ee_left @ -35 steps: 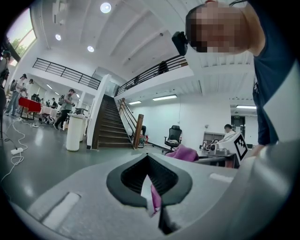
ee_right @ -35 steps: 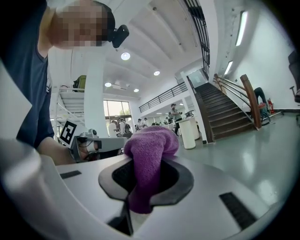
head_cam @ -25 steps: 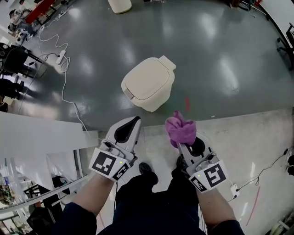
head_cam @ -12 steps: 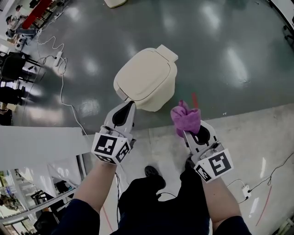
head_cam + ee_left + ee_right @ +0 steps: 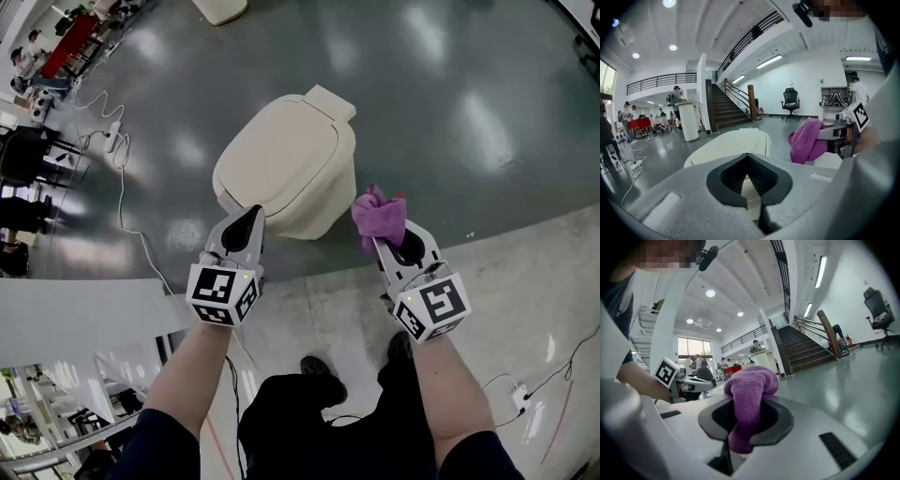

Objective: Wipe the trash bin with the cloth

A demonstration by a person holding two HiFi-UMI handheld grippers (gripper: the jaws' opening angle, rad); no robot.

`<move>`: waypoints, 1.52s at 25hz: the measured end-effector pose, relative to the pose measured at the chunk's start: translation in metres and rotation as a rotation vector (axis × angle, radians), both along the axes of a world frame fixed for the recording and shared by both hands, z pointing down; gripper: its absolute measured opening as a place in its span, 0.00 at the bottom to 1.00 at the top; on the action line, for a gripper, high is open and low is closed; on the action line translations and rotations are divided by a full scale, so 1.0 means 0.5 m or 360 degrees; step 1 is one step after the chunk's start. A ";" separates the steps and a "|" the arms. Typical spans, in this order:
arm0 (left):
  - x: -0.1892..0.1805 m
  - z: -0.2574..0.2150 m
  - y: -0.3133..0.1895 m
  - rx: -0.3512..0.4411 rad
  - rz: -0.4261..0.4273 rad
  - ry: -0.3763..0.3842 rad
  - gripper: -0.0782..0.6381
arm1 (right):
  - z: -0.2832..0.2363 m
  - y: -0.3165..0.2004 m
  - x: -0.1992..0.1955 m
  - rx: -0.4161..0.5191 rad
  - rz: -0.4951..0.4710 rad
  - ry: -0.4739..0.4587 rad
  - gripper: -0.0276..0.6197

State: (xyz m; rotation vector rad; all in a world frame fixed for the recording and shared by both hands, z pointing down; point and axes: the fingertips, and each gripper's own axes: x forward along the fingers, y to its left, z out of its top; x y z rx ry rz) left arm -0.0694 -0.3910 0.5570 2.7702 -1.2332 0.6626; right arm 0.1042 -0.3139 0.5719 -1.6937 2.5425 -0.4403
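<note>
Head view: a glossy grey floor (image 5: pixel 469 112) bears a cream trash bin (image 5: pixel 281 169) with its lid closed. The broad lid hides most of the body, so only the near wall shows. The bin's long axis runs from lower left to upper right, the hinge block at the far upper-right end and the rounded front lip at the lower left, nearest the person. A second cream object (image 5: pixel 220 9) is cut off by the top edge. The left tool (image 5: pixel 246 217) overlaps the bin's near rim; whether it touches cannot be told. In the left gripper view this left tool (image 5: pixel 749 161) has its jaws closed together on nothing, with only the bin (image 5: pixel 731 143) showing beyond them. The right tool (image 5: pixel 382 242), just beside the bin's right flank, is clamped on a purple cloth (image 5: pixel 380 214) that bunches above its tips and hides them. In the right gripper view the cloth (image 5: pixel 747 394) stands upright in the right tool (image 5: pixel 747 420).
</note>
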 end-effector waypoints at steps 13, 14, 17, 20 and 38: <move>-0.004 0.033 -0.011 0.0061 -0.0030 -0.0011 0.10 | 0.162 -0.182 0.023 0.0121 0.0046 0.0035 0.16; -0.004 0.032 -0.011 0.0065 -0.0033 -0.0007 0.10 | 0.163 -0.190 0.021 0.0145 0.0042 0.0033 0.16; -0.003 0.032 -0.009 0.0086 -0.0033 -0.0010 0.10 | 0.163 -0.211 0.018 0.0211 0.0036 0.0037 0.16; -0.003 0.034 -0.009 0.0101 -0.0035 0.0002 0.10 | 0.169 -0.230 0.010 0.0257 0.0026 0.0071 0.16; -0.008 0.027 -0.001 0.0203 -0.0015 0.0160 0.10 | 0.618 -0.243 -0.057 -0.0215 0.0075 0.0071 0.16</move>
